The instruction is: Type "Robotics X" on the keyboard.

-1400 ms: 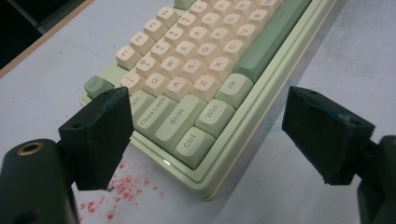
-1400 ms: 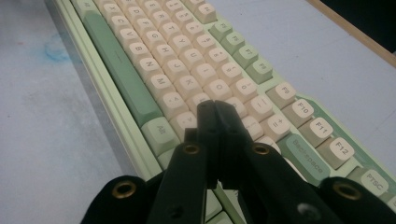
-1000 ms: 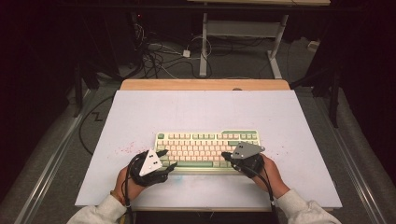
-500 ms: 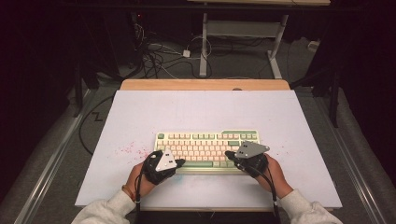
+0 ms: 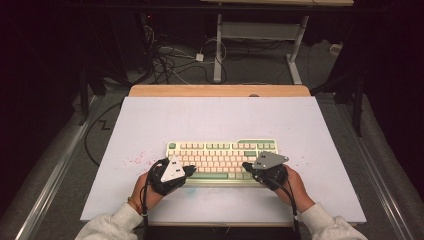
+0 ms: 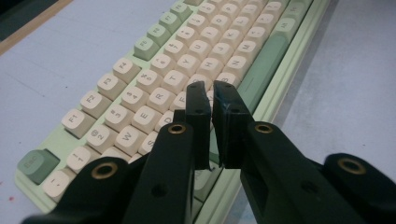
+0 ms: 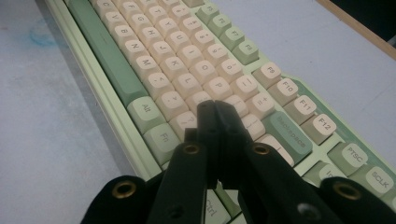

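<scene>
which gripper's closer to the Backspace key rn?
Right. The right gripper hangs over the keys just beside the green Backspace key, jaws closed. The left gripper is over the keyboard's left letter keys, well away from it.

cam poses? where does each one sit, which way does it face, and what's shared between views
High view: above the person's side, facing forward and down on the table; both hands show, with the left gripper and right gripper at the keyboard.
Left gripper view: rides the left gripper, looking along its nearly shut jaws over the keyboard's left half.
Right gripper view: rides the right gripper, jaws shut, over the keyboard's right half.
Shared: the keyboard and table.
</scene>
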### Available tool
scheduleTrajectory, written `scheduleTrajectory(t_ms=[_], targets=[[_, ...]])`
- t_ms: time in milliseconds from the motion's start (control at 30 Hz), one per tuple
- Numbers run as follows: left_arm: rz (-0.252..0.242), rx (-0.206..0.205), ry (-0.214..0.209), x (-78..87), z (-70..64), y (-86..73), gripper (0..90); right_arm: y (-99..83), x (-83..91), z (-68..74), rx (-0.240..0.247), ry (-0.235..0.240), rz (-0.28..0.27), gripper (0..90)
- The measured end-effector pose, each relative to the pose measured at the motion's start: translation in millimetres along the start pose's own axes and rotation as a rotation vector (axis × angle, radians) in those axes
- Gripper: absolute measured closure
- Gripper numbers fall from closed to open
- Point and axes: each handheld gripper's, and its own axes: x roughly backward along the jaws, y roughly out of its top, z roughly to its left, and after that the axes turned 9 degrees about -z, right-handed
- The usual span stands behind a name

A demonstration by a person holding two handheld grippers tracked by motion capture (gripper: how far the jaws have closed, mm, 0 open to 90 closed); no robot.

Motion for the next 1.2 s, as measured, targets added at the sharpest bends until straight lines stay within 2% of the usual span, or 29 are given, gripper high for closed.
scheduleTrajectory(t_ms=[133, 200, 300, 333, 433, 533, 633, 667, 867, 1200], targets=[[-0.006, 0.006, 0.023, 3.0, 3.4, -1.3, 79.0, -1.2, -0.6, -0.5, 0.001, -0.002, 0.006, 90.0], [-0.001, 0.001, 0.031, 3.7, 4.7, -1.3, 74.6, -2.2, -1.4, -1.2, 0.001, 0.0, 0.011, 90.0], [-0.003, -0.005, 0.032, 4.2, 5.1, -1.2, 74.5, -3.9, -2.7, -1.6, 0.001, 0.0, 0.019, 90.0], [-0.001, -0.009, 0.034, 4.2, 5.2, -0.9, 71.6, -4.3, -3.0, -1.6, 0.002, 0.0, 0.022, 90.0], [-0.006, -0.008, 0.048, 4.8, 6.2, -0.6, 61.8, -5.0, -3.3, -1.9, -0.002, -0.003, 0.025, 90.0], [0.001, -0.011, 0.052, 6.2, 8.4, -0.2, 42.3, -5.9, -3.6, -2.7, -0.001, -0.006, 0.029, 90.0], [-0.011, -0.013, 0.111, 8.4, 7.7, -2.4, 26.6, -7.2, -3.9, -3.8, -0.001, -0.009, 0.035, 90.0], [-0.014, -0.012, 0.117, 9.3, 7.9, -3.3, 23.2, -7.6, -4.0, -4.1, -0.003, -0.009, 0.036, 90.0], [-0.026, 0.008, 0.122, 16.7, 10.7, -6.6, 17.2, -10.1, -5.3, -4.1, -0.003, -0.01, 0.051, 90.0], [-0.014, 0.024, 0.155, 35.7, 16.6, -11.5, 17.0, -13.7, -7.7, -5.0, -0.009, -0.02, 0.065, 90.0]])
